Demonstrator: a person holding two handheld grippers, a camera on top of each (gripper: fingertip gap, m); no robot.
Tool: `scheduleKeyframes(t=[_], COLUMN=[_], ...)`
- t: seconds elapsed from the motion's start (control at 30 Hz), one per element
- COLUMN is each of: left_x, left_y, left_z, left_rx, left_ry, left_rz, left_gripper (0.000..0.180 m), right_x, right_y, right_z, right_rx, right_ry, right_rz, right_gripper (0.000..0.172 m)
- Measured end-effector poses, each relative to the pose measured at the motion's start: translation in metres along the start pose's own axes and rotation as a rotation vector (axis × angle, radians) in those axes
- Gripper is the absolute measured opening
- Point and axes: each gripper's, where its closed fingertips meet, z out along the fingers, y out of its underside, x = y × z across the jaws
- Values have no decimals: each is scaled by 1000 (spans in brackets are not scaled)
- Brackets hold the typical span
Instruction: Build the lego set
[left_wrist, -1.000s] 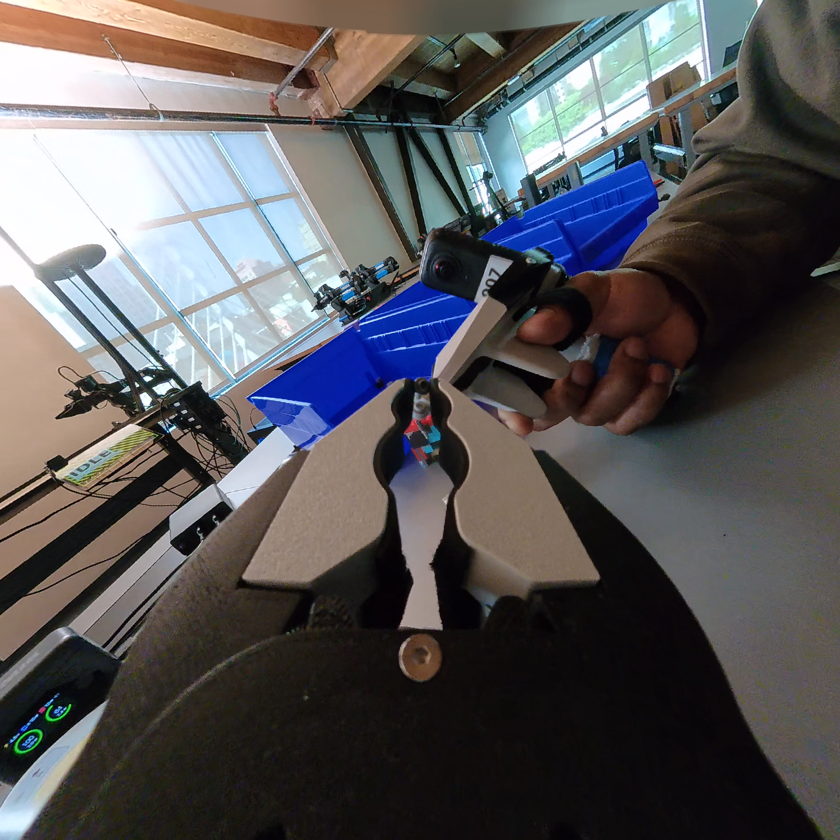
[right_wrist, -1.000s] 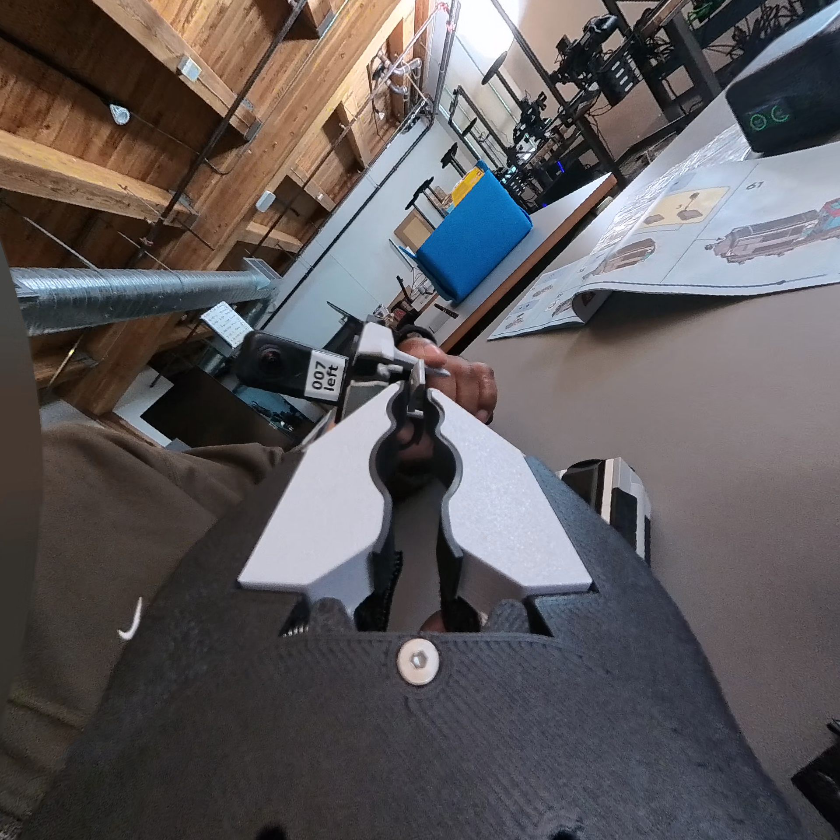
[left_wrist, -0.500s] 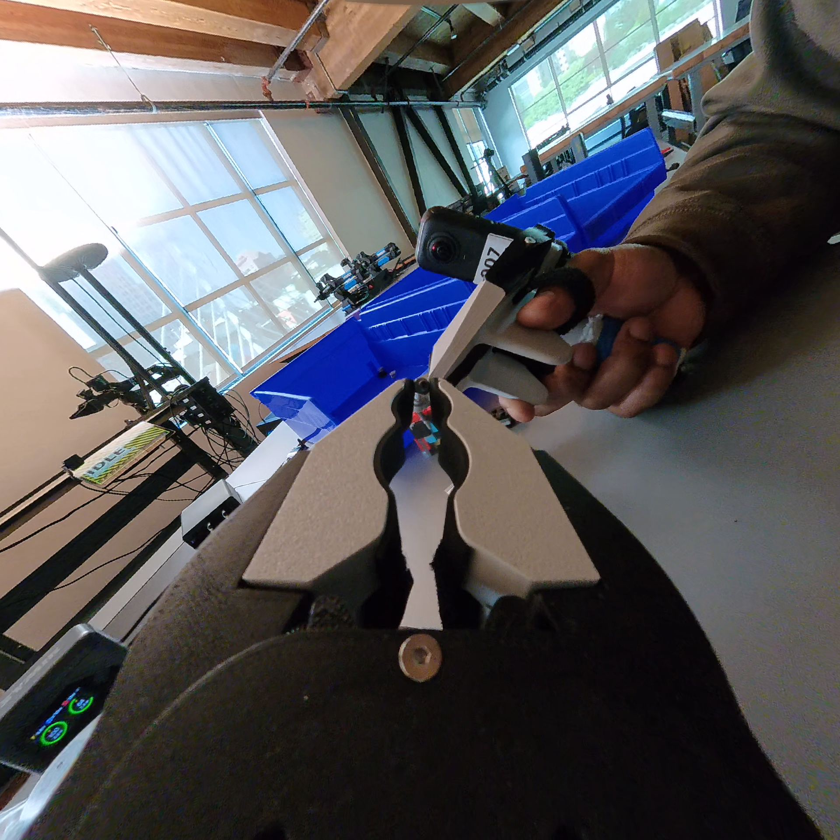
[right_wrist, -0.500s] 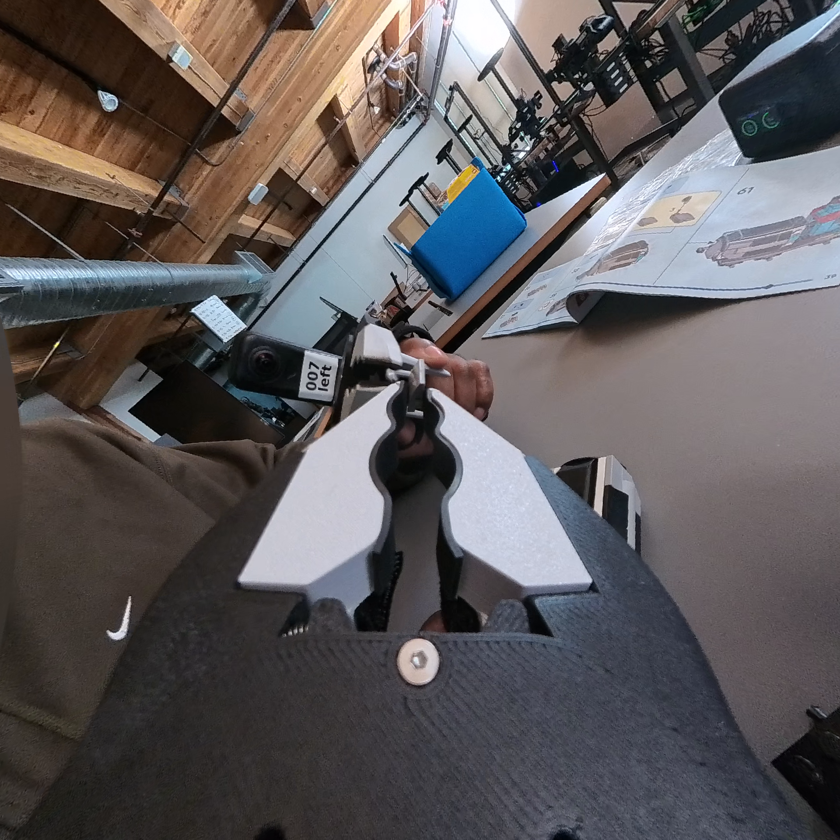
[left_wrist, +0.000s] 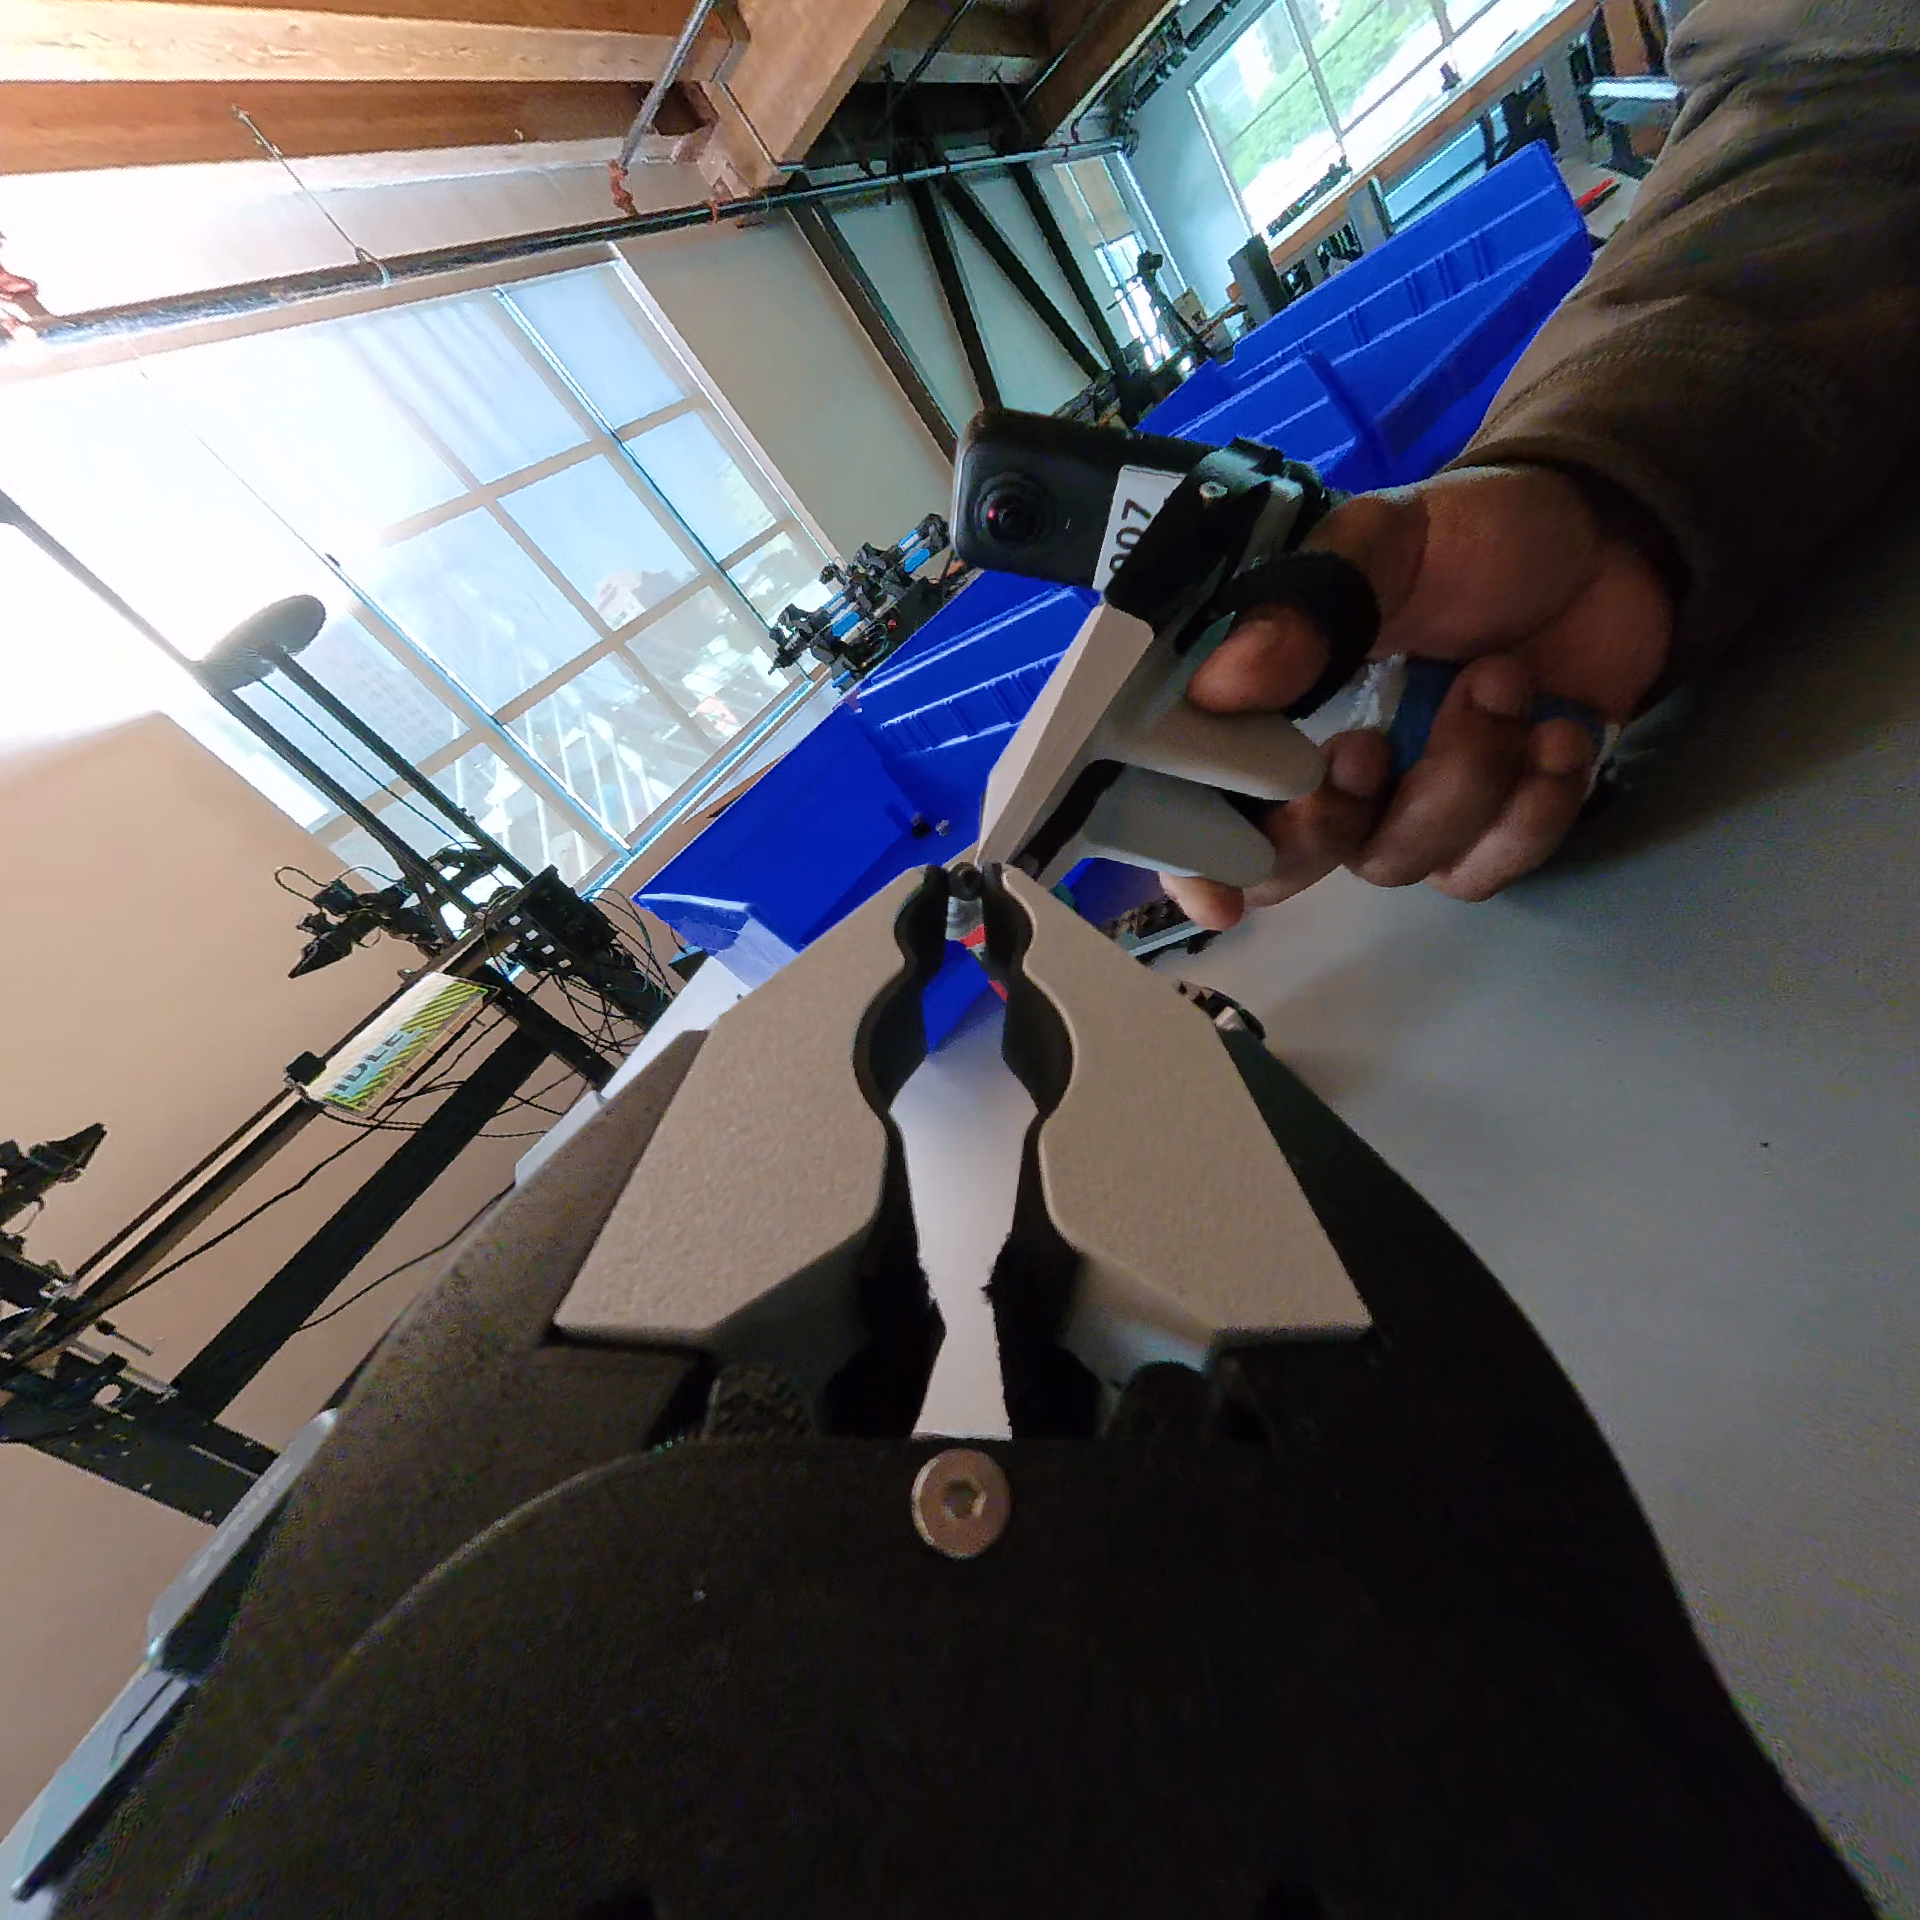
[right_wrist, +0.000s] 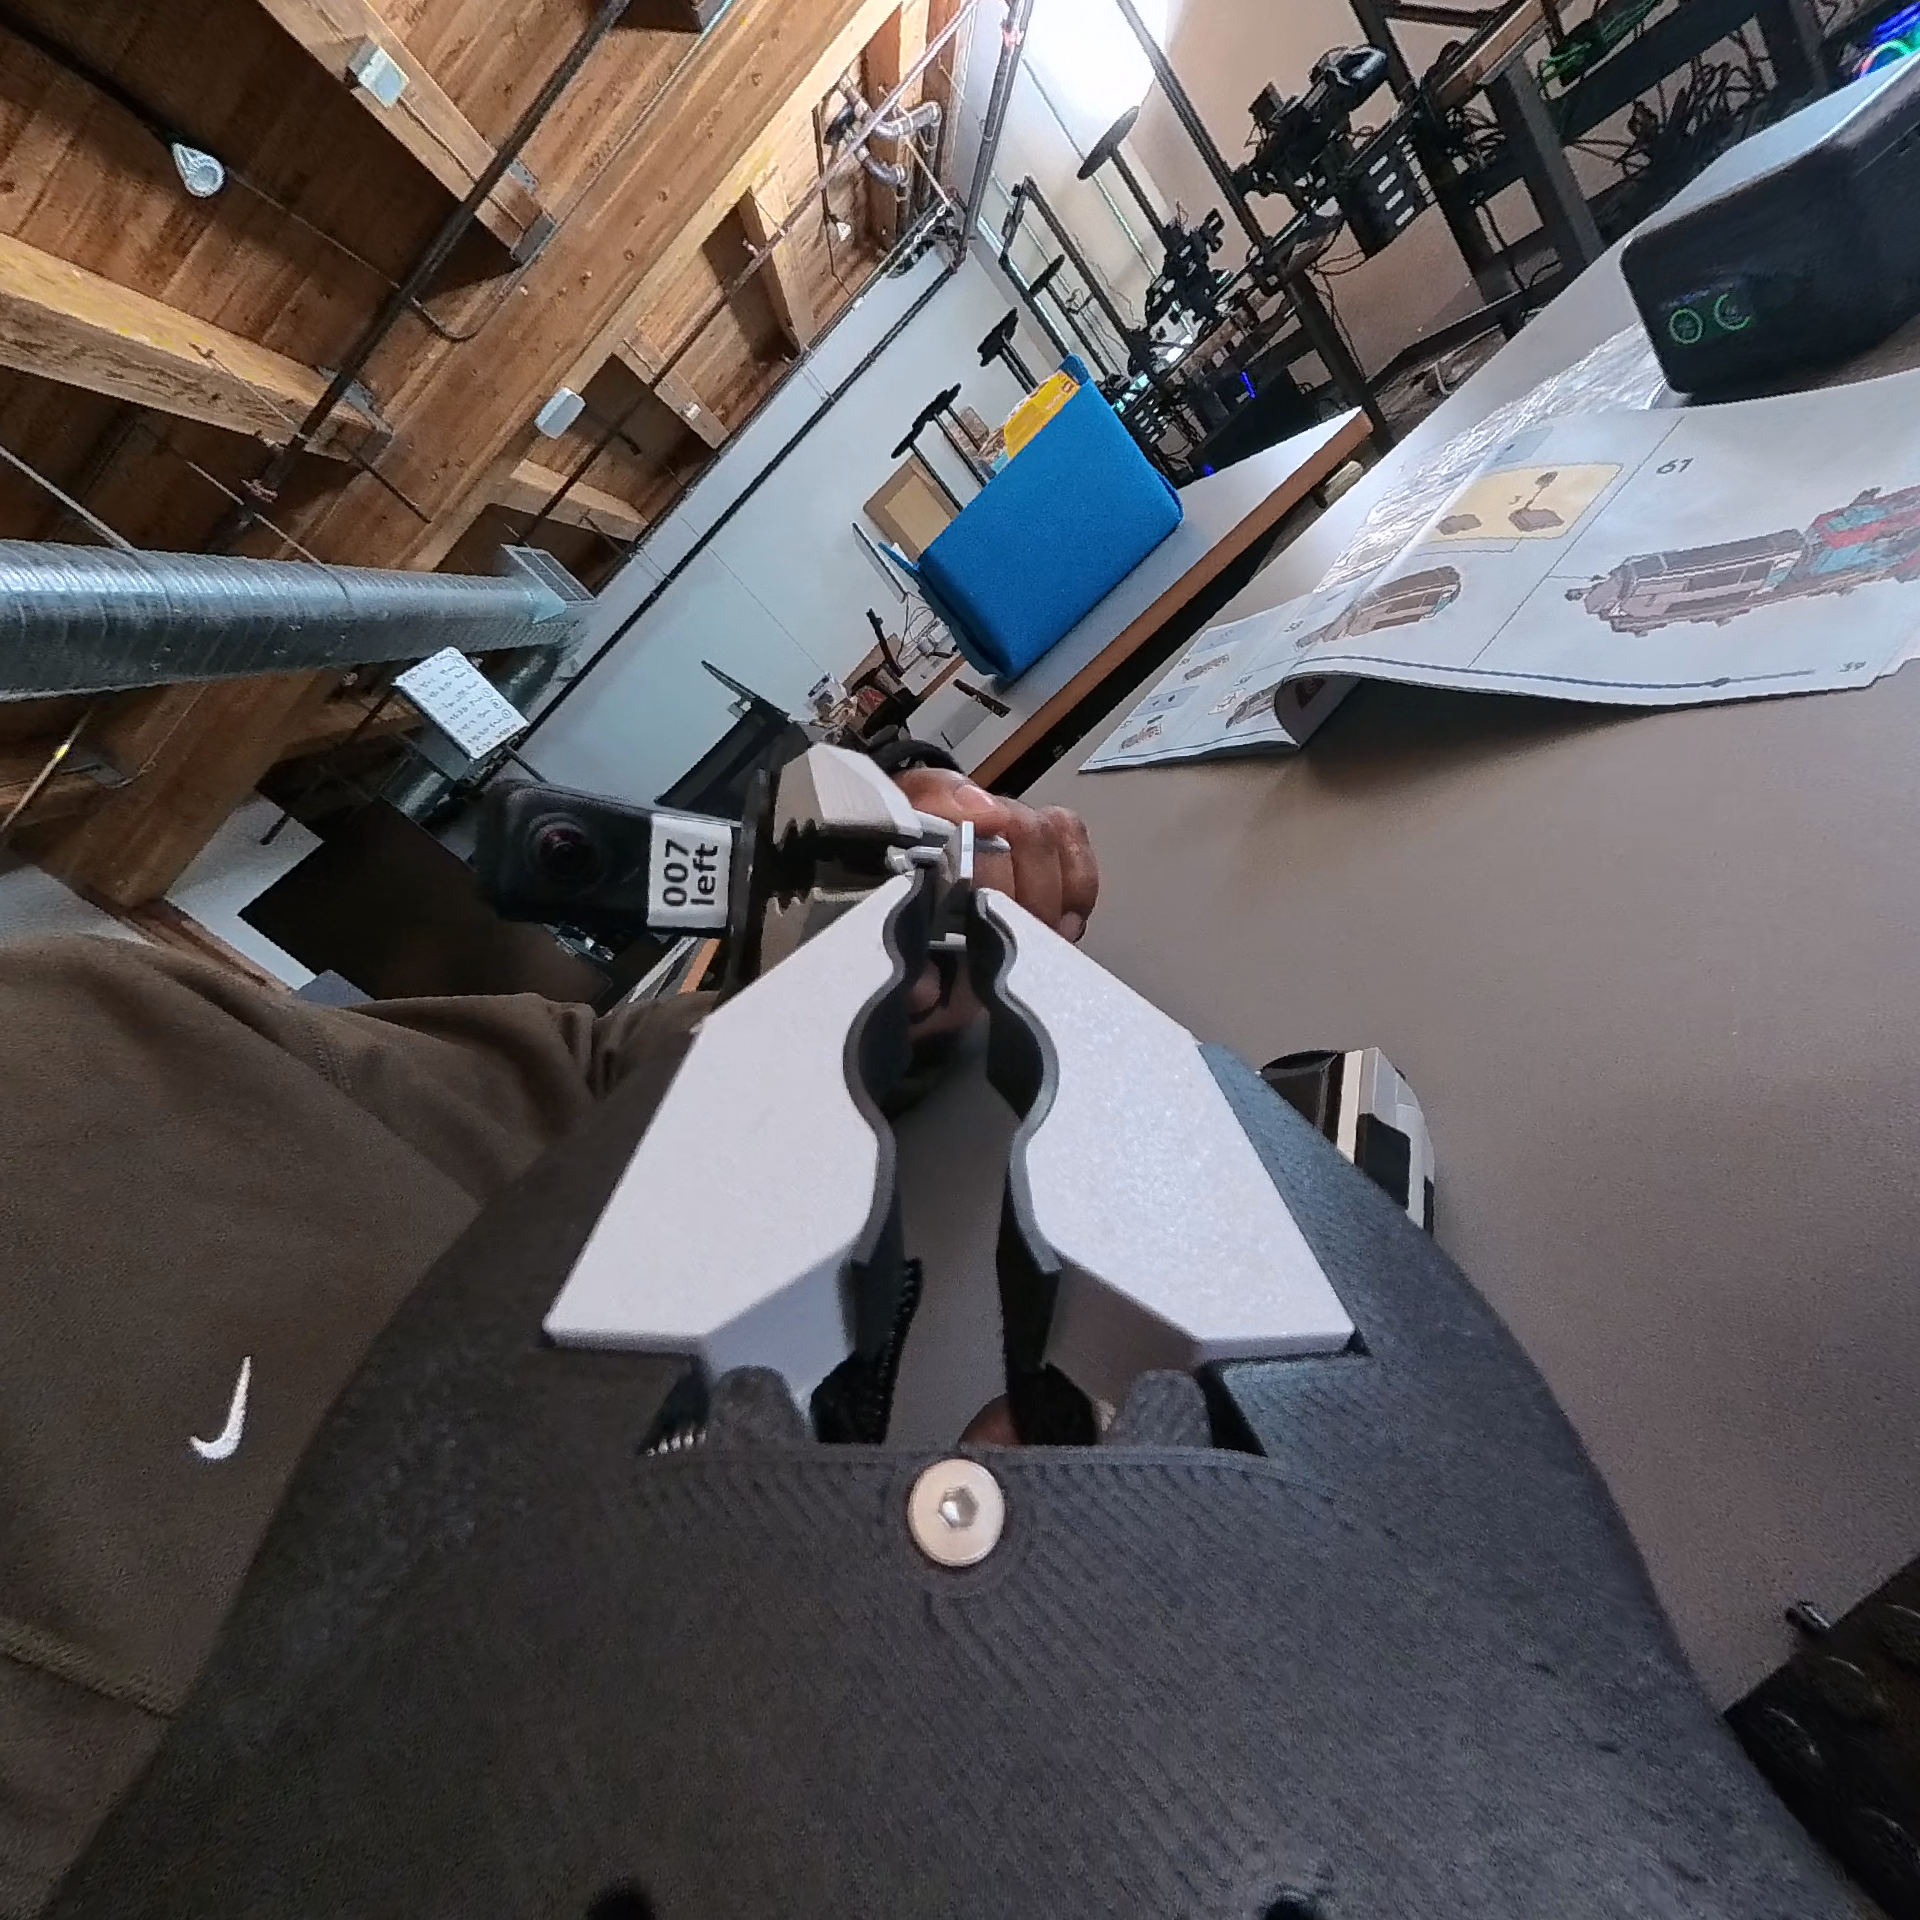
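Grey bench in timber-ceilinged workshop; open illustrated building-instruction booklet lies flat beyond your hands, likely for reference. Your left gripper: jaws pinching small grey round-ended piece. Your right gripper: jaws pinching small light-grey flat plate piece. Tips meet mid-air, seemingly aligning parts. Blue plastic bins behind.
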Motion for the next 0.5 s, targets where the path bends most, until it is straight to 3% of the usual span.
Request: scheduleKeyframes(t=[0.2,0.5], left_x=[0,1], left_y=[-1,-4], left_z=[-1,-4], left_rx=[5,55], left_ry=[6,65], left_rz=[6,-126], left_gripper=[8,8], right_x=[-2,-5], right_y=[0,2], right_z=[0,1], right_rx=[-8,-26], right_ry=[-16,-47], right_rz=[-7,-11], right_gripper=[6,6])
